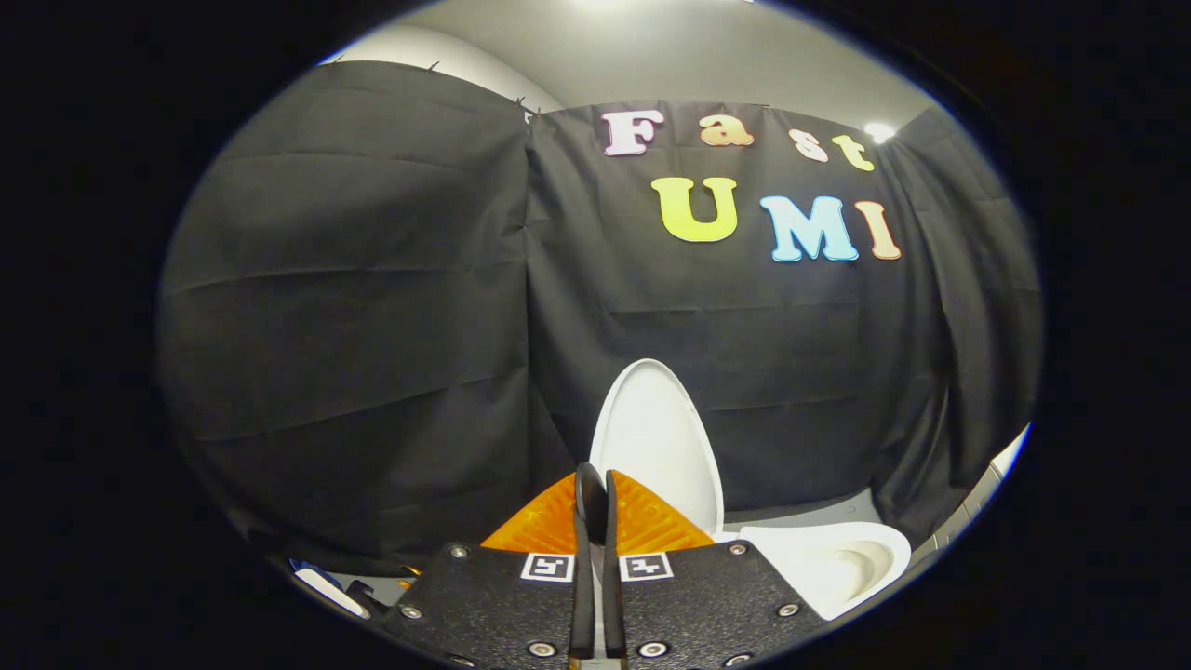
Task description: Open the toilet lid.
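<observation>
The hand-held gripper [596,484] has its 2 fingers pressed together with nothing between them, while the white toilet lid [656,447] stands raised upright just beyond them against the black cloth wall [372,307], above the open toilet bowl [837,563].

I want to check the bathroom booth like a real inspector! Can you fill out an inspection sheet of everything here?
Surface: grey floor along the foot of the cloth wall.
Job's things: toilet lid standing up, open; toilet bowl uncovered, beyond the fingers.
Clutter: a small white thing low beside the gripper, too unclear to name.
Grippers: gripper fingers closed together, holding nothing, just in front of the lid.
Cables: nothing seen.
Surroundings: black cloth wall; grey ceiling with a ceiling light.
</observation>
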Demonstrator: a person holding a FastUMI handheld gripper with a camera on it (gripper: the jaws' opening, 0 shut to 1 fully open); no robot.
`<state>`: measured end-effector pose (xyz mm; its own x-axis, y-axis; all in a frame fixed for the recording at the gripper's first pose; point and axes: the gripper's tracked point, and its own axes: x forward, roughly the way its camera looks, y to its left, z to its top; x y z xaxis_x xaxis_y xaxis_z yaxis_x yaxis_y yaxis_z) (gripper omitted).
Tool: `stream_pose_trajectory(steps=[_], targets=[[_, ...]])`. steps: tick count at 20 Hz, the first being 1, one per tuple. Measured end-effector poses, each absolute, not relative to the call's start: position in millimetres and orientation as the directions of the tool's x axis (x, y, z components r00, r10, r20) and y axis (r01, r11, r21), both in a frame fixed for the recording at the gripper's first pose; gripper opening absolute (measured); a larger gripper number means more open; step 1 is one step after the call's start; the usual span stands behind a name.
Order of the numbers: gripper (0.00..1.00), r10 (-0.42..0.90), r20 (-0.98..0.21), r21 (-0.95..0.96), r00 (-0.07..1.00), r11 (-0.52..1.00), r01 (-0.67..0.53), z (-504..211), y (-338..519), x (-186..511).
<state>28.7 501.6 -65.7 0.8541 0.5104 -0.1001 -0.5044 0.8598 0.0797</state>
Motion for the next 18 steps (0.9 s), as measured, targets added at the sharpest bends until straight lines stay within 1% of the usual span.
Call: stream_pose_trajectory(steps=[1, 3, 4, 6, 8, 10, 16, 18], targets=[[0.05, 0.506, -0.097, 0.077, 0.857, 0.862, -0.5, -65, 498, 29], [0.14, 0.507, -0.093, 0.093, 0.857, 0.861, -0.5, -64, 488, 24], [0.26, 0.542, -0.099, 0.135, 0.834, 0.838, -0.529, -64, 491, 19], [0.49, 0.596, -0.062, 0.176, 0.8, 0.796, -0.579, -56, 487, 3], [0.73, 0.608, -0.03, 0.144, 0.794, 0.788, -0.598, -43, 464, -13], [0.96, 0.595, 0.005, 0.105, 0.804, 0.799, -0.592, -31, 432, -20], [0.96, 0.503, 0.15, 0.079, 0.851, 0.852, -0.517, 3, 331, -31], [0.96, 0.466, 0.176, 0.047, 0.867, 0.876, -0.48, 11, 296, -28]])
